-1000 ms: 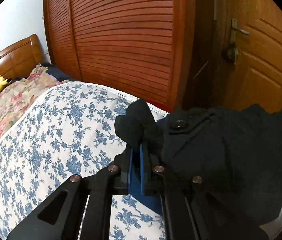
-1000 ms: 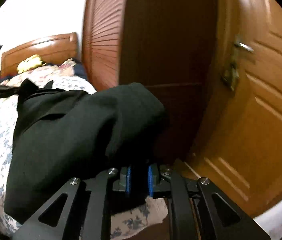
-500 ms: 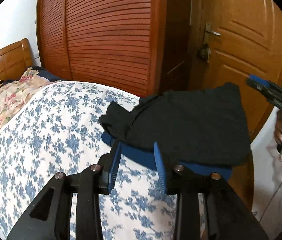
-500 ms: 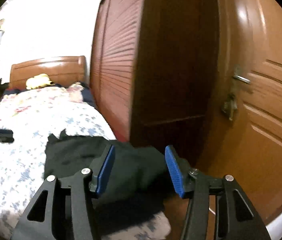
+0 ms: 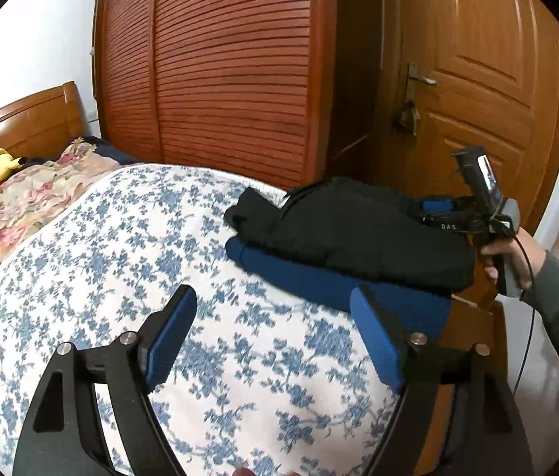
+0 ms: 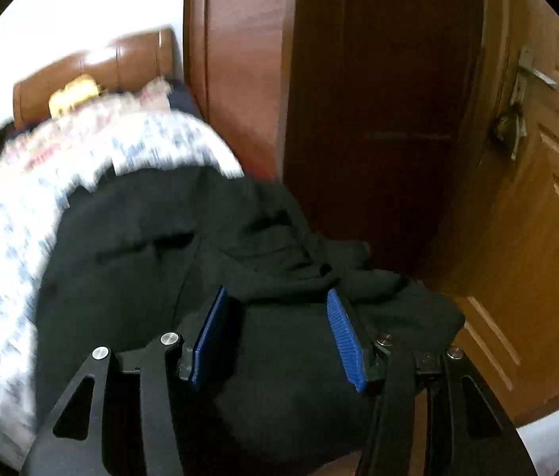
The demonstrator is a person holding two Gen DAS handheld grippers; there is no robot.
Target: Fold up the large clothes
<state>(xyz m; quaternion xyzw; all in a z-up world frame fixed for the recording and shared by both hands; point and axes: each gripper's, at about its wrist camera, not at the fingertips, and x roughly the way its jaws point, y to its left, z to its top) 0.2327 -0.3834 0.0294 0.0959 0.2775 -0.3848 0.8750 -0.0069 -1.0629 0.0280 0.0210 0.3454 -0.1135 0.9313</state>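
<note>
Left wrist: the left hand-held gripper (image 5: pixel 271 341), opening over bare bed (image 5: pixel 93 277), should clear the black garment (image 5: pixel 362 234) at 1 o'clock; right wrist: the right hand-held gripper (image 6: pixel 275 341), open, should press it flat.

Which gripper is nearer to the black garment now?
Right. The right gripper is directly over the black garment, fingers apart. The left gripper, opening, hovers over the bedsheet, short of it.

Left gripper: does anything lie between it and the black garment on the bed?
Nothing visible does. The left gripper, jaws opening with nothing between them, faces bare floral bedspread up to the black garment, which lies on a folded blue garment. The right gripper is at the garment's far side.
</note>
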